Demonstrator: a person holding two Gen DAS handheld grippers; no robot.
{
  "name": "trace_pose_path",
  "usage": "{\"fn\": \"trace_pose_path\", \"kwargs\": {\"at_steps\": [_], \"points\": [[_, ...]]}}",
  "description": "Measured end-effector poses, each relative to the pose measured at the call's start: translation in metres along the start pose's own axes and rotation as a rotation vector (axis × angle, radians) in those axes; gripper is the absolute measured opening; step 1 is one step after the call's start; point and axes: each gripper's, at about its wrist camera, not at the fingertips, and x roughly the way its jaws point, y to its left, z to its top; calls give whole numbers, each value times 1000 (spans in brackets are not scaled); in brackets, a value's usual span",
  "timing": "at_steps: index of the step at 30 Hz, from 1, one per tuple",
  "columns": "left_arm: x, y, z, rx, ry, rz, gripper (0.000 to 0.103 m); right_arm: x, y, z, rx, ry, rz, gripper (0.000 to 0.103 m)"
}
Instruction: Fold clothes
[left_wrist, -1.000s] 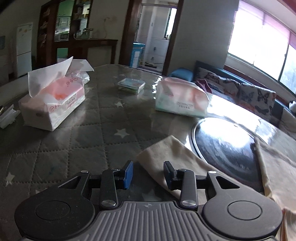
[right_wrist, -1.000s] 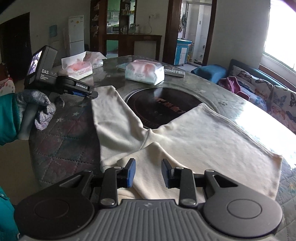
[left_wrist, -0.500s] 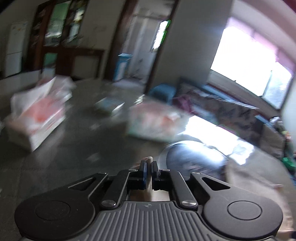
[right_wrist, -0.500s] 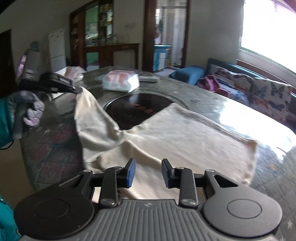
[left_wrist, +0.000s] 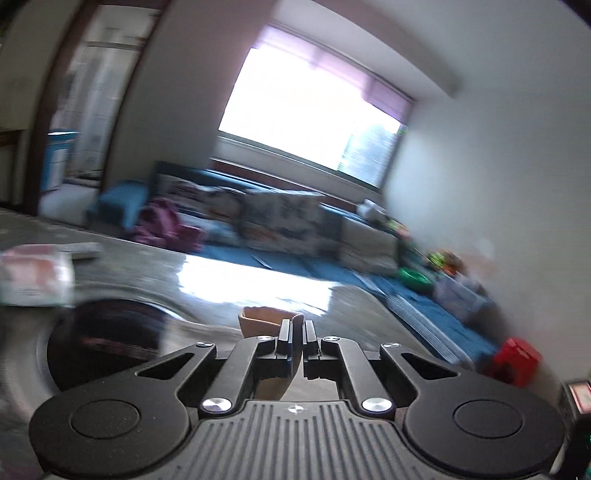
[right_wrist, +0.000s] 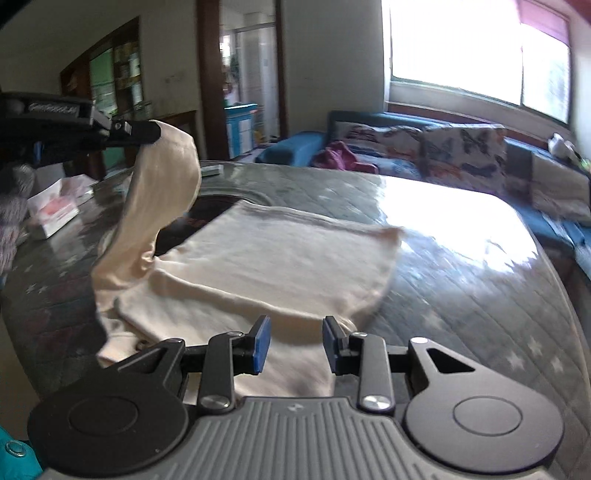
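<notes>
A cream long-sleeved garment (right_wrist: 273, 254) lies spread on the round table. One sleeve (right_wrist: 162, 184) is lifted high at the left, hanging from my left gripper (right_wrist: 155, 131), which is shut on its cuff. In the left wrist view that gripper (left_wrist: 297, 326) stands closed with the cuff (left_wrist: 267, 317) bunched just beyond its tips. My right gripper (right_wrist: 295, 343) is open, low over the garment's near edge, with nothing between its fingers.
The table (right_wrist: 461, 266) has a quilted star-patterned cover under glass and a dark round inset (left_wrist: 107, 332). Tissue packs (right_wrist: 55, 210) (left_wrist: 35, 275) sit at the left. A sofa (right_wrist: 443, 147) with cushions runs under the window. A red item (left_wrist: 515, 360) stands on the floor.
My left gripper closed on the sleeve cuff, lifted it off the table and swung it rightward. The right gripper stayed open and shifted a little along the garment's near edge.
</notes>
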Motion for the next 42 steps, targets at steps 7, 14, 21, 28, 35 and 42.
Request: {"fn": "trace_pose_path", "kwargs": {"at_steps": [7,14,21,28,35,42], "points": [[35,-37,-43,47,161,-88,5,-7,-19,-13,53,10,-29,31],[48,-41,-75,78,278,-129,7,-4,-27,-12,68,11,-46,31],[42,-31,-78,138,300,-179,19,0,-20,1,55,-13,-34,31],[38,25,-64,126,283,-32,18,18,-1,20,1,-26,11,30],[47,75,-53,92,275,90,17,50,20,29,-56,3,54,30],[51,96,-59,83,288,112,17,69,28,24,-107,52,37,29]]}}
